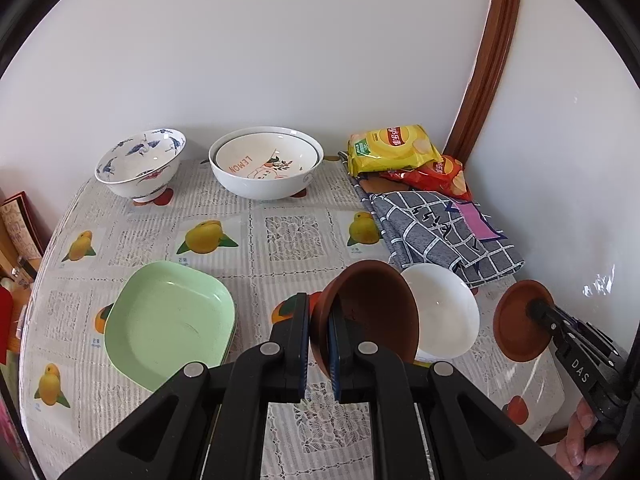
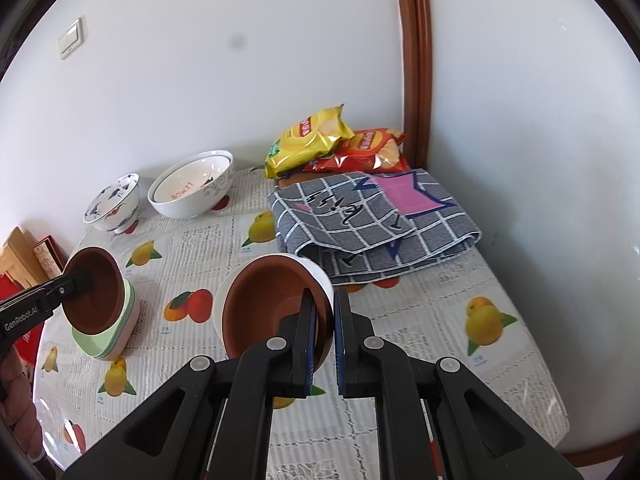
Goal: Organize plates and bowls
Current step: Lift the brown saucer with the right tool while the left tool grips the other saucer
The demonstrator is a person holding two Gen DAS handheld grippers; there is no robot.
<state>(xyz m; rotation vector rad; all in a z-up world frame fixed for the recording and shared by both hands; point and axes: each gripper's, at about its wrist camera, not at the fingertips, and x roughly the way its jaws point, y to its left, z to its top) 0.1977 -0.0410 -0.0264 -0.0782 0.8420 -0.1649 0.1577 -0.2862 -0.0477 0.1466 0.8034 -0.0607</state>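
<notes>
Brown bowl (image 1: pixel 372 312) pinched at rim by left gripper (image 1: pixel 319 332), lifted, tilted, over table (image 1: pixel 288 236). Second brown bowl (image 2: pixel 272 304) clamped at rim by right gripper (image 2: pixel 325 332), white bowl (image 2: pixel 316 270) just behind. Green plates (image 1: pixel 168 320) at 9 o'clock. Lemon bowl (image 1: pixel 266 168), crane bowl (image 1: pixel 140 164) at 11–12 o'clock. Chip bags (image 1: pixel 394 148), checked cloth (image 1: pixel 436 232) at 2 o'clock.

Both wrist views close, angled down; share table (image 1: pixel 256 216).
</notes>
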